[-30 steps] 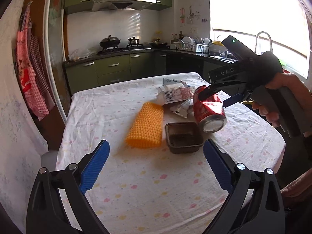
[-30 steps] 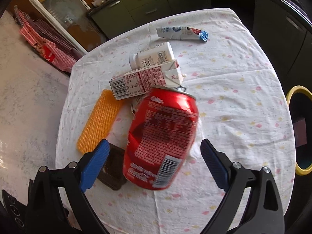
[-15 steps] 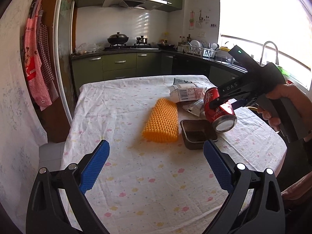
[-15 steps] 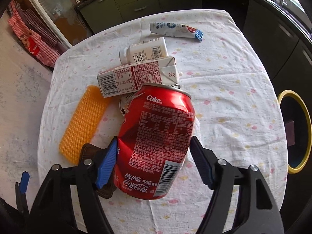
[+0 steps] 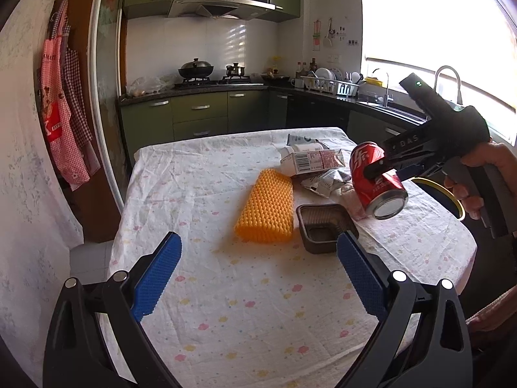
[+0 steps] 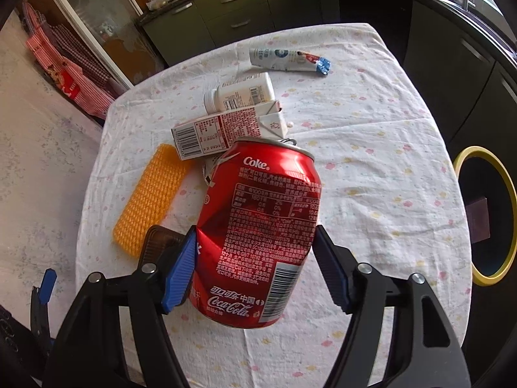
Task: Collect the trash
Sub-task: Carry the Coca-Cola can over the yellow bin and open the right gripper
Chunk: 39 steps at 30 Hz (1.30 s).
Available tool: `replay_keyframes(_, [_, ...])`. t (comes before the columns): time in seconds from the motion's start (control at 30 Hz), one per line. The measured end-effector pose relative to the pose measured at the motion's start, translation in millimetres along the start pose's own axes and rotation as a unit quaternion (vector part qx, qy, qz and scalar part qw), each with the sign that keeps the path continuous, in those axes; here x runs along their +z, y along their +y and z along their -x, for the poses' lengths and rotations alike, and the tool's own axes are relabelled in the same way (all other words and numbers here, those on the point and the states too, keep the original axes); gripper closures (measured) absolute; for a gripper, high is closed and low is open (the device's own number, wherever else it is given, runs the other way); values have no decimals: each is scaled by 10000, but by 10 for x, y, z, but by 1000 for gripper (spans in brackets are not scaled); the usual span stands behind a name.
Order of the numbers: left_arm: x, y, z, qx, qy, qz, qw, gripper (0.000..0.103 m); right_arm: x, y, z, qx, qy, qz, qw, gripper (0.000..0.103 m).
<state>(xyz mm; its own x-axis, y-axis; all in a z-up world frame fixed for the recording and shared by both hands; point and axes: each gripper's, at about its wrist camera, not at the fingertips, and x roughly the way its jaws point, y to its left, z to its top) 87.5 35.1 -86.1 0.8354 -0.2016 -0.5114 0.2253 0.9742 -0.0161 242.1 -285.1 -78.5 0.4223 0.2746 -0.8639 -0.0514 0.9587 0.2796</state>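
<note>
My right gripper (image 6: 255,268) is shut on a dented red Coke can (image 6: 258,232) and holds it in the air above the table; the can also shows in the left wrist view (image 5: 376,179), tilted, at the right. My left gripper (image 5: 258,278) is open and empty above the table's near part. On the table lie an orange mesh sponge (image 5: 266,210), a dark plastic tray (image 5: 324,228), a milk carton (image 6: 226,131), a white bottle (image 6: 240,95), a flattened tube (image 6: 287,59) and crumpled wrappers (image 5: 323,181).
The table wears a white flowered cloth (image 5: 226,291). A yellow-rimmed bin (image 6: 484,213) stands on the floor to the right of the table. Green kitchen cabinets (image 5: 200,116) run along the back; aprons (image 5: 64,113) hang at the left.
My right gripper closed on the can and lifted it off the table. My left gripper drew back from the table and stayed open.
</note>
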Motion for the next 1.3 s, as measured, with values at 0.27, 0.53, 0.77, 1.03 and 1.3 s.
replay_keyframes(0.27, [95,-206,-16,16,12,-230,9997,7,-131,-631,527,-94,-492,-359,9981,37])
replay_keyframes(0.53, [239,-526,-152,-160,165,-409,9989,7,-162,-2008,940,-1091,-734,-1269,9832,37])
replay_keyframes(0.77, [354,-871,-285,-190,304,-686,9970,7,-98,-2930,697,-1397,-470,-1676,9748,37])
replay_keyframes(1.03, [444,-1214,-423,-243,439,-1011,9936,7,43,-3259,340,-1296,-241,-1616,9780,31])
replay_keyframes(1.3, [434,-1282,-568,-389,648,-1004,9921,7,-117,-3099,583,-1035,-666,-1640,9787,28])
